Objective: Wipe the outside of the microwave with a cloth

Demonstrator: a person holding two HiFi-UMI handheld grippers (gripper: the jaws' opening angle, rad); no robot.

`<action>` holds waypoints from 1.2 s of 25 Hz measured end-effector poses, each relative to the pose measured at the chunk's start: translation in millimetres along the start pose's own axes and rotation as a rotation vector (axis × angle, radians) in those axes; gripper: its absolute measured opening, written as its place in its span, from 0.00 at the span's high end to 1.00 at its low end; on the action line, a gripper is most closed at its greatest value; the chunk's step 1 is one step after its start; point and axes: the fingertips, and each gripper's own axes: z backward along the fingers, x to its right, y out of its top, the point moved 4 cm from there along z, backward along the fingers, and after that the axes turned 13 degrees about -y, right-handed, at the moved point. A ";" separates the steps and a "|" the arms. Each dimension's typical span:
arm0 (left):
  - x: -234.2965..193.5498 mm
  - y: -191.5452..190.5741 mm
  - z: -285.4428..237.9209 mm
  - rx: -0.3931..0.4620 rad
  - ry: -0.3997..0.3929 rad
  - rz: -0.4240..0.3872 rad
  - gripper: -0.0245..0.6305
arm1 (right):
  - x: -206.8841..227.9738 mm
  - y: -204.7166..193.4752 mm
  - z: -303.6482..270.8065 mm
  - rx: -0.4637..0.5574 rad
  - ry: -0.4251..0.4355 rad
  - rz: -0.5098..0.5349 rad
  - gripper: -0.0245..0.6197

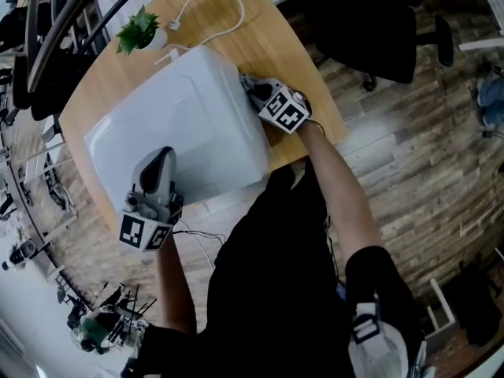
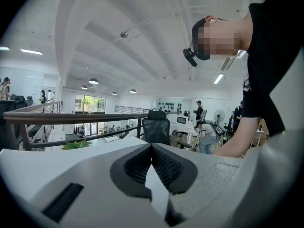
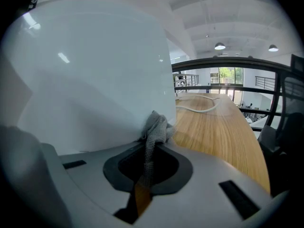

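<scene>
The white microwave point(image 1: 173, 124) stands on a wooden table point(image 1: 276, 46). My right gripper point(image 1: 253, 89) is at the microwave's right side, shut on a grey cloth point(image 1: 247, 82). In the right gripper view the cloth point(image 3: 158, 125) bunches out of the shut gripper point(image 3: 149, 148) and presses against the microwave's white side wall point(image 3: 95, 70). My left gripper point(image 1: 164, 157) rests over the front part of the microwave's top. In the left gripper view it point(image 2: 152, 148) is shut with nothing held and points up toward the ceiling.
A small potted plant point(image 1: 140, 28) and a white cable point(image 1: 213, 6) lie on the table behind the microwave. The cable point(image 3: 199, 106) also shows on the table point(image 3: 223, 141) in the right gripper view. A black office chair point(image 1: 370, 30) stands on the wood floor to the right. A railing point(image 1: 47, 38) runs on the left.
</scene>
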 end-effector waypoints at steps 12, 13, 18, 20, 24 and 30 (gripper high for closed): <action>0.5 -0.1 -1.6 -0.005 -0.005 0.000 0.96 | -21.8 -19.0 25.7 -0.003 0.017 0.015 0.94; 0.4 0.0 -1.6 -0.005 -0.006 0.000 0.96 | -23.6 -21.2 27.9 -0.006 0.016 0.017 0.94; 0.9 -0.9 -0.8 -0.008 -0.009 -0.001 0.96 | -35.8 -31.4 40.9 -0.015 0.027 0.044 0.94; 0.5 -1.4 -1.2 -0.008 -0.009 -0.001 0.96 | -40.2 -36.0 45.3 -0.019 0.032 0.043 0.94; -0.2 -1.8 -2.1 -0.006 -0.011 -0.002 0.96 | -47.8 -46.2 54.9 -0.035 0.025 0.046 0.94; -0.3 -0.8 -1.2 -0.005 -0.009 -0.003 0.96 | -65.2 -60.1 72.3 -0.047 0.039 0.063 0.94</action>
